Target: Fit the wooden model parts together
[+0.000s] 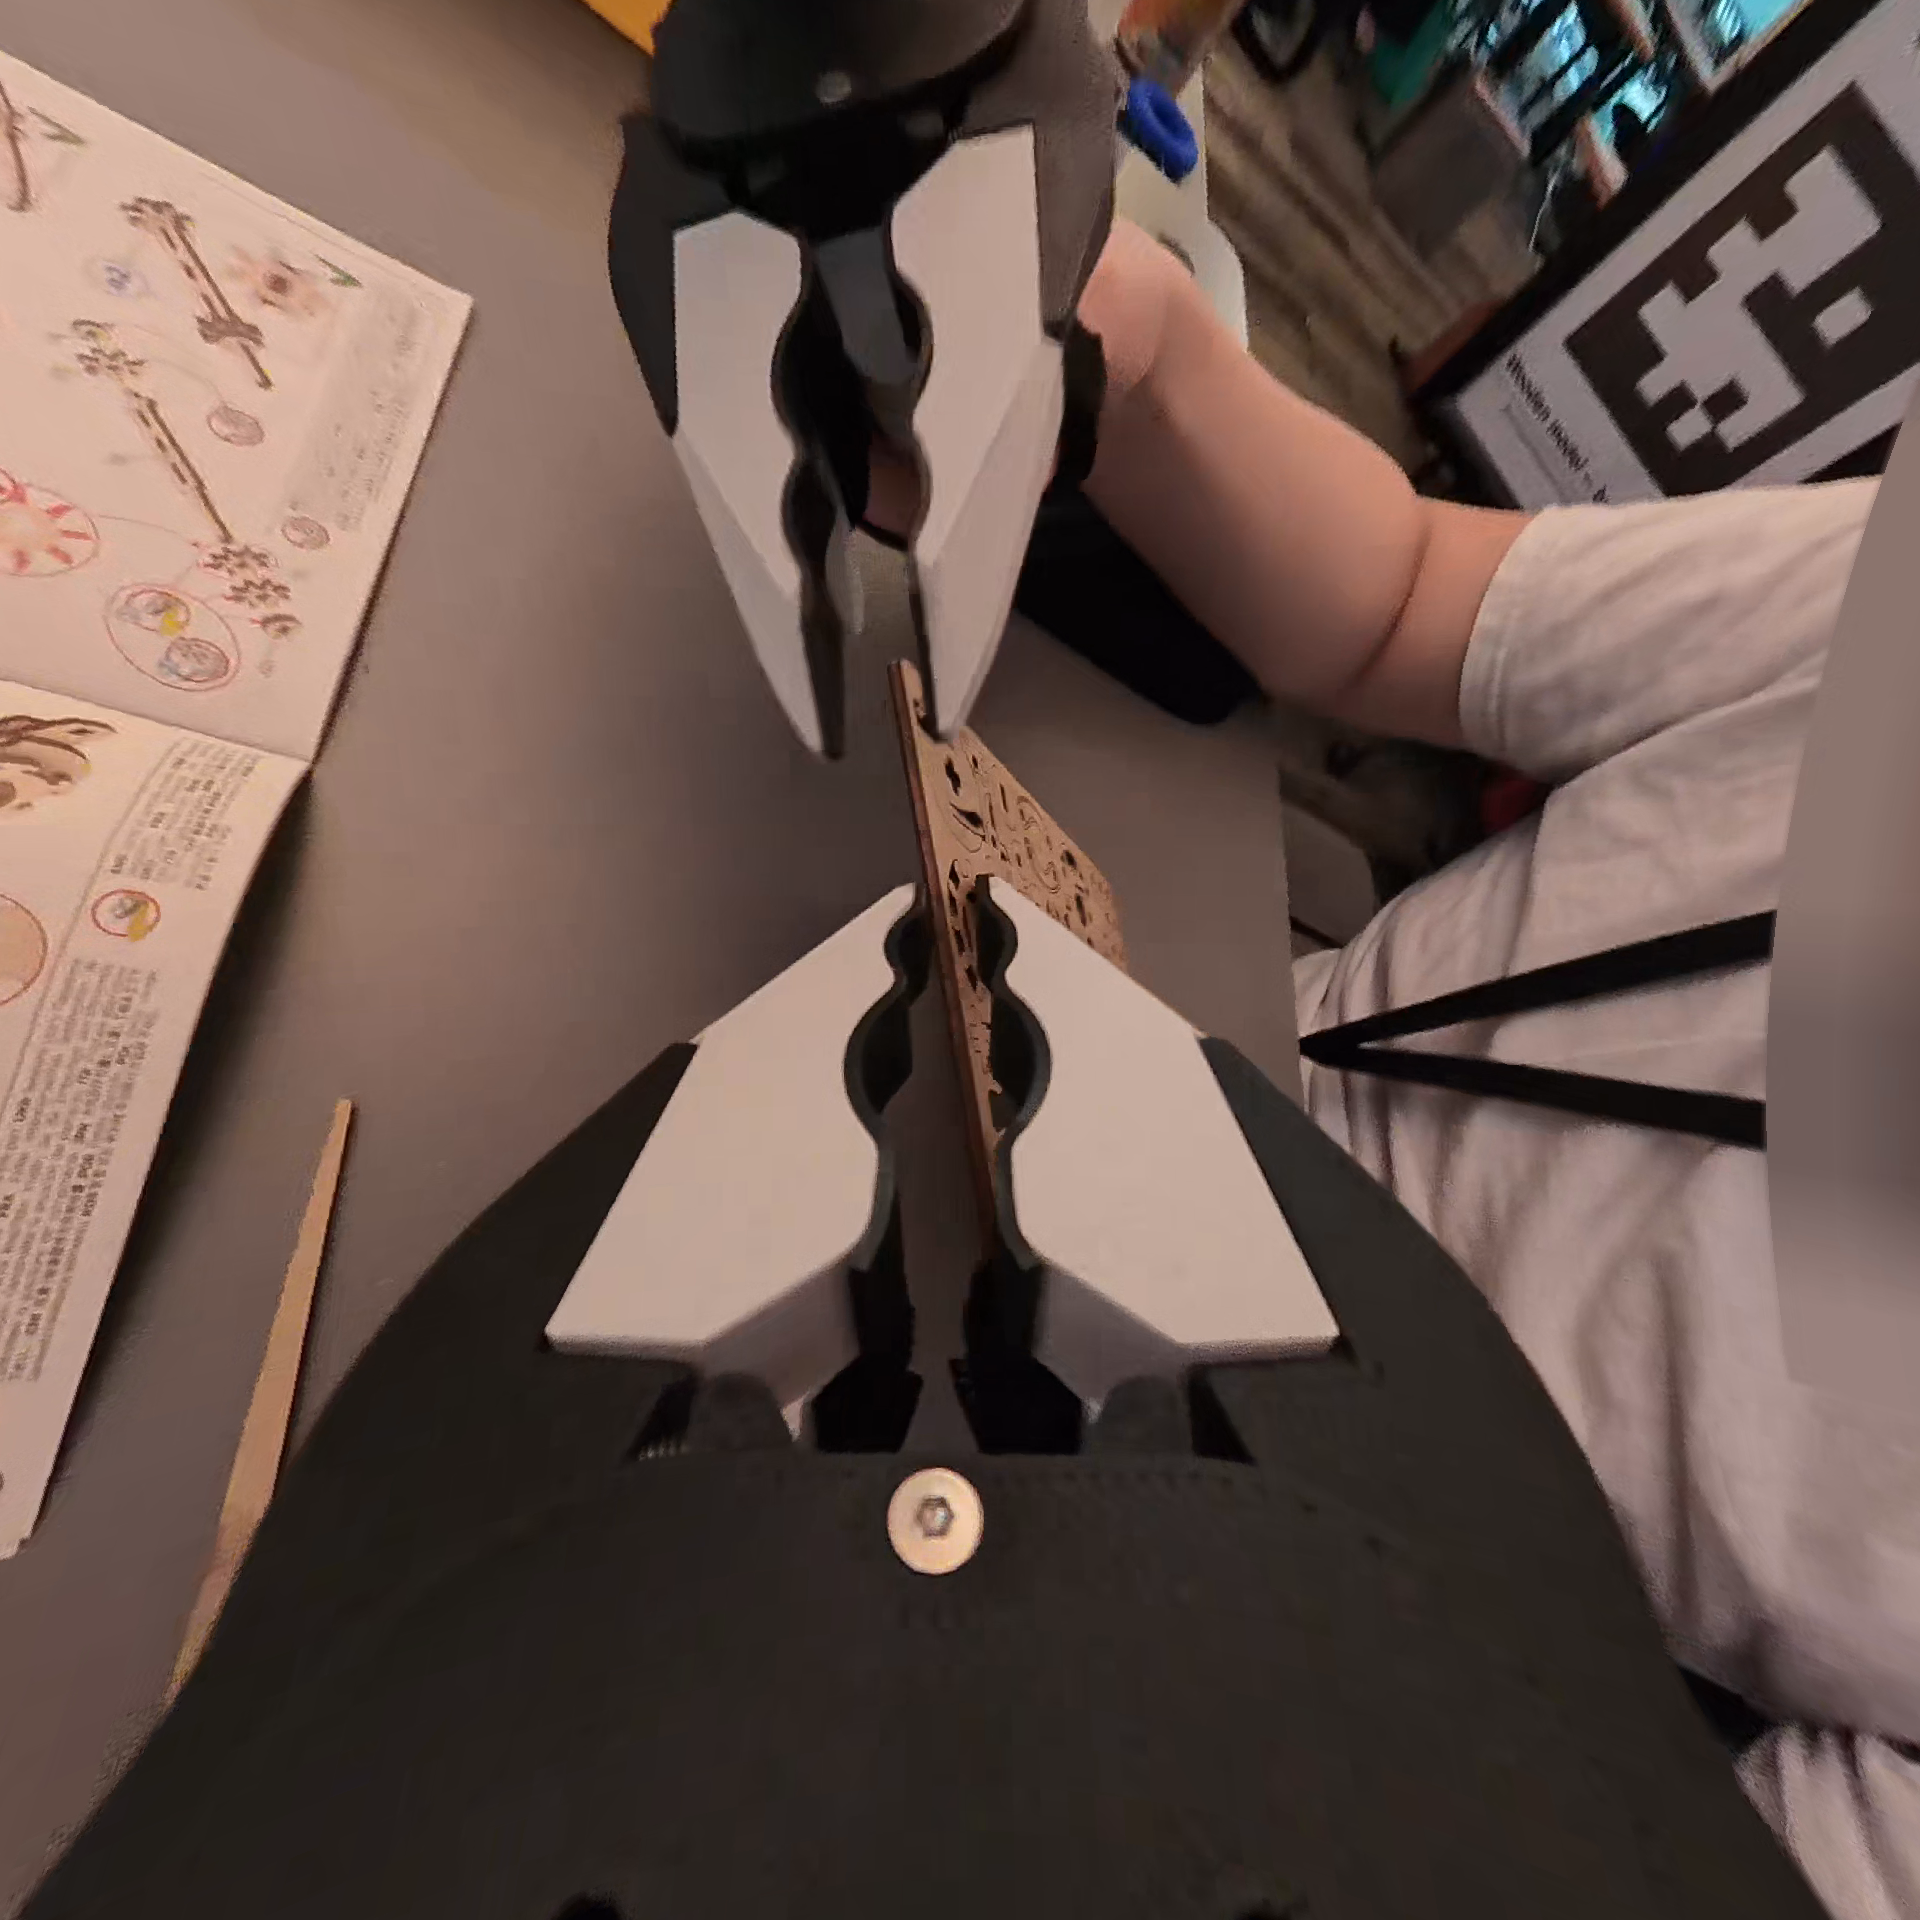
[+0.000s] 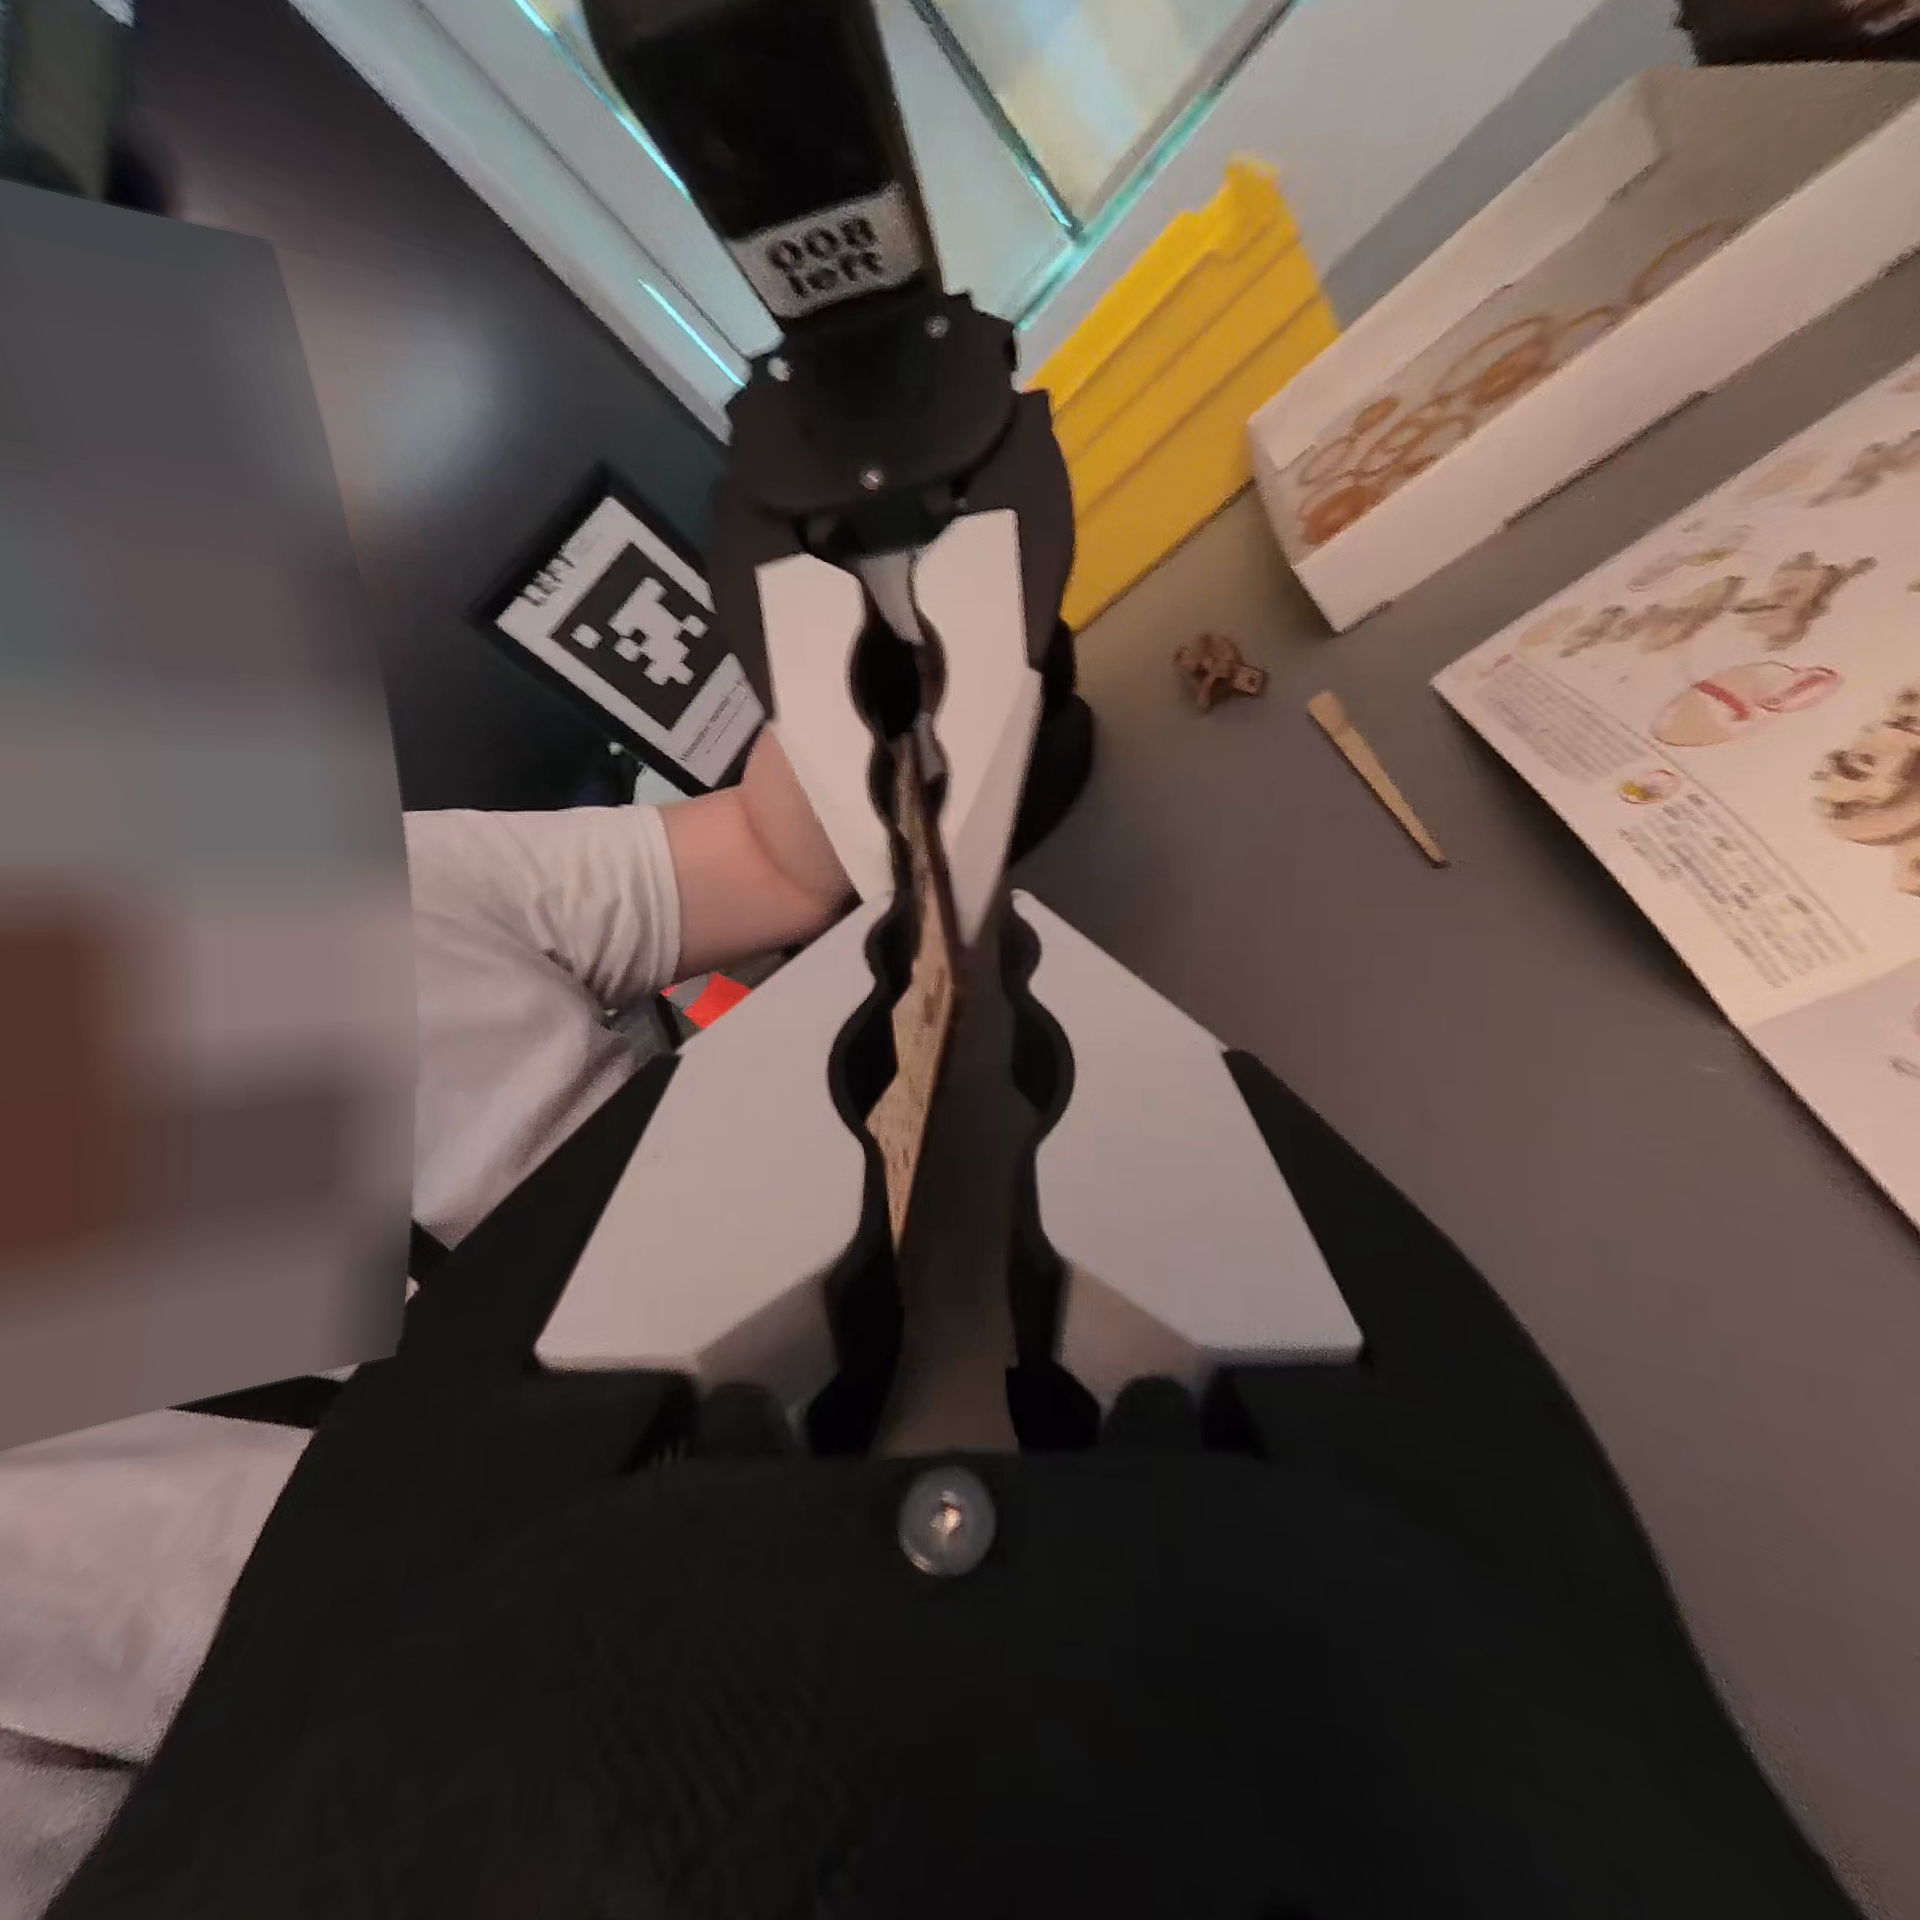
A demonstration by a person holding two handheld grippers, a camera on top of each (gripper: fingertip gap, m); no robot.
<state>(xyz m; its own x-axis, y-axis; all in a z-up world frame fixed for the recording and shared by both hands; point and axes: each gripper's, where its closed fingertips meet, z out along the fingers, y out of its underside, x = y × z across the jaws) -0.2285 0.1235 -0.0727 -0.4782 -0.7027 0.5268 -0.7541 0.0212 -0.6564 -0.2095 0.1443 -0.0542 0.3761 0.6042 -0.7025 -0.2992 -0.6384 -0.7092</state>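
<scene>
A thin laser-cut wooden panel (image 1: 1039,842) with ornamental cut-outs is held edge-on in the air above the grey table (image 1: 571,883). My left gripper (image 1: 951,894) is shut on its lower end. My right gripper (image 1: 888,732) comes in from the opposite side, tip to tip with the left one, and its fingers close on the panel's upper end. In the right wrist view the panel (image 2: 920,1018) runs between my right gripper's (image 2: 951,914) fingers and into the left gripper (image 2: 925,914) facing it.
An open instruction booklet (image 1: 208,416) lies on the table; it also shows in the right wrist view (image 2: 1714,779). A wooden stick (image 2: 1371,774), a small wooden part (image 2: 1216,665), a white box of wooden rings (image 2: 1507,395) and a yellow bin (image 2: 1174,364) are nearby. A person's arm (image 1: 1299,540) is close. My left and right fingertips are right by each other.
</scene>
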